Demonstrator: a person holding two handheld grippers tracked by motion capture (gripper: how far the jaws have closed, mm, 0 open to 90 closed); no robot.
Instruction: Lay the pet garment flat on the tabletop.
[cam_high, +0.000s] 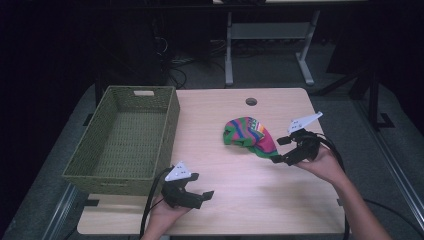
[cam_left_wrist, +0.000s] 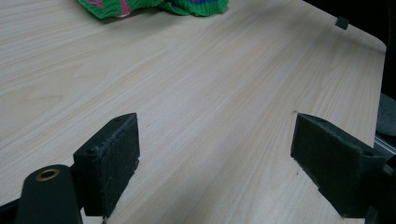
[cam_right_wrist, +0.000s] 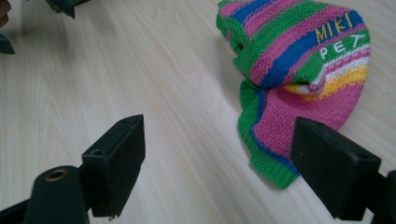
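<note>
The striped knit garment (cam_high: 248, 136) lay untouched at the right gripper's (cam_high: 284, 150) nine o'clock, jaws wide and empty (left gripper (cam_high: 199, 196) likewise); closing on its hem probably came next.

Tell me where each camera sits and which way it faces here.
High view: above the person's side, looking forward and down at the table, green woven basket, striped knit garment; both hands and tools show.
Left gripper view: on the left tool, looking across bare wood; open jaws show.
Right gripper view: on the right tool, facing the garment; open jaws show.
All three views share the garment.
</note>
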